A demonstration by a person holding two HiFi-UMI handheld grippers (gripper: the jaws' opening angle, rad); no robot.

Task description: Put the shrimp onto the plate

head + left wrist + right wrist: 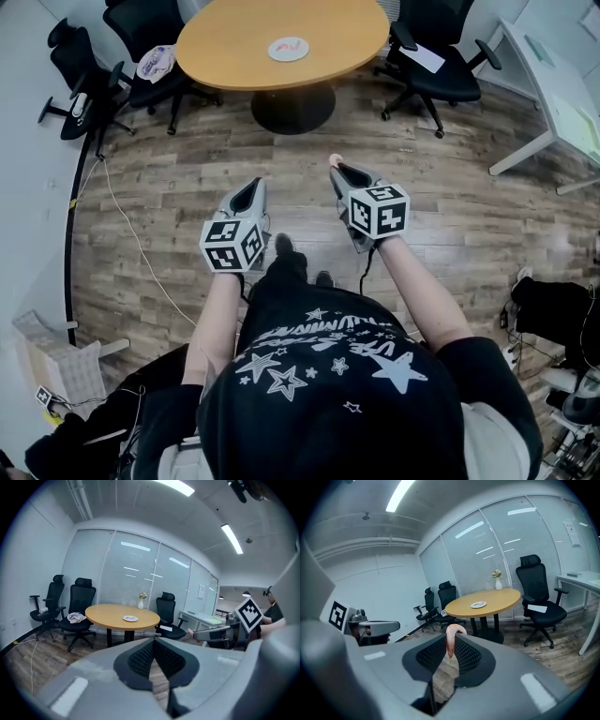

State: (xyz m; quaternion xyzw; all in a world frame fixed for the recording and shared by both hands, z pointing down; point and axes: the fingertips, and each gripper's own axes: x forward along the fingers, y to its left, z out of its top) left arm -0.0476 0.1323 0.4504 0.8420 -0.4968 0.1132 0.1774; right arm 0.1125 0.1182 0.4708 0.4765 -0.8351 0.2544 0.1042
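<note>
A pale pink shrimp point(451, 639) is pinched between the jaws of my right gripper point(451, 645), its curled end sticking up above the tips; in the head view it shows as a pink spot point(335, 160) at the gripper's tip point(339, 169). The white plate point(289, 49) lies on the round wooden table point(234, 47) several steps ahead, with something red on it; the same plate point(478, 604) point(130, 618) shows in both gripper views. My left gripper point(153, 654) is shut with nothing in it, held level beside the right one point(253, 192).
Black office chairs point(436, 66) point(84, 80) stand around the table, one holding a bundle of cloth point(156, 62). A white cable point(127, 225) runs across the wood floor at left. A white desk point(553, 89) stands at right. A small vase point(498, 580) sits on the table.
</note>
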